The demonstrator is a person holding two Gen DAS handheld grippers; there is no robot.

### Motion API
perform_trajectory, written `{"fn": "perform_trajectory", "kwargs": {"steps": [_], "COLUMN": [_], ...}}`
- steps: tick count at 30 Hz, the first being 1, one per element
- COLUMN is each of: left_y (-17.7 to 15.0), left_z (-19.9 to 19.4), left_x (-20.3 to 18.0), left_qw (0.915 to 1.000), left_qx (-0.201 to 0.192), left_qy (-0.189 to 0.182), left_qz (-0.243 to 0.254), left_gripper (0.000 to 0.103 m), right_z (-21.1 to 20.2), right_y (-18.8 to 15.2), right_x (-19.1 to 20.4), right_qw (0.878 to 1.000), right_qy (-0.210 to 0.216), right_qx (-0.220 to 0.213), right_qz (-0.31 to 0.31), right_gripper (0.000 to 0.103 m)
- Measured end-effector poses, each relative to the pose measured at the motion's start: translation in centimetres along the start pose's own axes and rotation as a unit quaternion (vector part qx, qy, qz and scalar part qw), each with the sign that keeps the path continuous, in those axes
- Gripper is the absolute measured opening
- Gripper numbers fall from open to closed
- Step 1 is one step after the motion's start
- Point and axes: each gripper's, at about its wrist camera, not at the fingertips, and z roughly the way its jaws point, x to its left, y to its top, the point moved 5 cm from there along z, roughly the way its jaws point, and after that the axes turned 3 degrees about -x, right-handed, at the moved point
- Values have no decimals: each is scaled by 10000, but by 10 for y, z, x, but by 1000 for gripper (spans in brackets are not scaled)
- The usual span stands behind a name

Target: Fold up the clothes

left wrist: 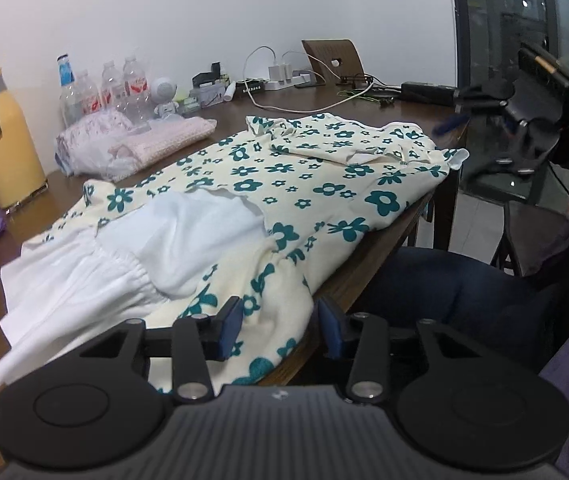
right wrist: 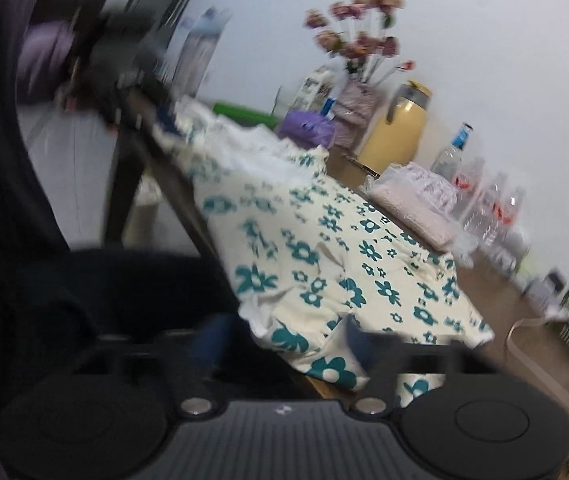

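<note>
2 tools (left wrist: 280, 326) (right wrist: 284, 344) open, floral dress (left wrist: 284, 188) hem between left fingers.

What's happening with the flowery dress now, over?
Left gripper open at the hem. Right gripper open at the other end, blurry. Flowery dress spread flat, unfolded. Pink folded cloth lies beside it.

This looks like a lived-in room at home, part dining corner, part desk; a brown wooden table (left wrist: 368, 268) stands against a plain white wall (left wrist: 204, 12); along the wall sit water bottles (left wrist: 104, 88), a yellow thermos jug (left wrist: 4, 140), a power strip (left wrist: 284, 78) with chargers and cables, and a small white toy robot (left wrist: 164, 96); the right wrist view, blurred, adds a vase of flowers (right wrist: 354, 40) and a purple bag (right wrist: 308, 130); a glass door (left wrist: 524, 20) is dark at the table's end.
</note>
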Motion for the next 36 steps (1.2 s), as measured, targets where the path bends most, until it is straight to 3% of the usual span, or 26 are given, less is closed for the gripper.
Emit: {"fn": "perform_trajectory", "kwargs": {"steps": [3,4,5,6,7,11,14,15,17,18,20,21,22,24,26,28,29,30,31,32,34,36], "left_y": [0,0,0,1,1,12,39,45,58,60,58,55,50,40,32,23,19,16,14,12,15,22], "left_z": [1,2,2,1,-1,-14,-14,-2,22,32,35,25,9,-21,-27,-18,-10,0,5,9,8,4], "left_x": [-3,-3,-2,0,2,12,44,59,90,105,128,133,130,124,104,80,73,67,66,68,80,103], "left_qw": [9998,9997,9997,9996,9995,9977,9948,9955,9954,9935,9840,9811,9795,9740,9789,9875,9903,9917,9913,9898,9870,9775], "left_qx": [-23,-47,1,48,96,-54,-306,-186,55,190,352,263,29,-429,-506,-322,-161,16,134,276,172,18], "left_qy": [-134,-161,-246,-267,-288,-621,-751,-590,-250,245,808,790,675,444,205,116,180,170,82,49,-257,-545], "left_qz": [150,196,88,35,-18,-282,-622,-722,-924,-1094,-1546,-1748,-1897,-2181,-1969,-1536,-1368,-1276,-1310,-1400,-1578,-2037], "left_gripper": [54,52,46,19,10,9,9,13,24,30,32,39,61,86,87,86,85,71,37,14,11,10], "right_z": [6,4,1,-5,-11,-17,13,32,67,75,65,54,41,24,15,18,20,20,20,21,20,19], "right_y": [0,2,3,6,9,26,39,41,43,43,43,40,37,23,6,-12,-20,-26,-31,-36,-43,-46], "right_x": [-5,-10,-16,-22,-29,-76,-126,-143,-166,-172,-175,-174,-173,-164,-151,-139,-136,-136,-136,-136,-139,-145], "right_qw": [9995,9986,9972,9947,9911,9831,9784,9761,9751,9761,9809,9814,9812,9765,9700,9695,9677,9645,9609,9571,9515,9445], "right_qy": [327,496,677,871,1066,1128,951,891,496,261,-85,-29,75,480,888,747,682,716,768,820,889,956], "right_qx": [-17,-10,5,-12,-35,-406,-363,-166,272,431,363,228,75,-101,-112,156,252,258,247,236,178,157], "right_qz": [29,159,305,544,801,1383,1797,1976,2143,2115,1909,1907,1927,2100,2260,2330,2413,2529,2650,2771,2940,3137], "right_gripper": [28,22,7,3,3,3,5,7,30,32,35,39,49,60,66,65,61,58,49,35,30,27]}}
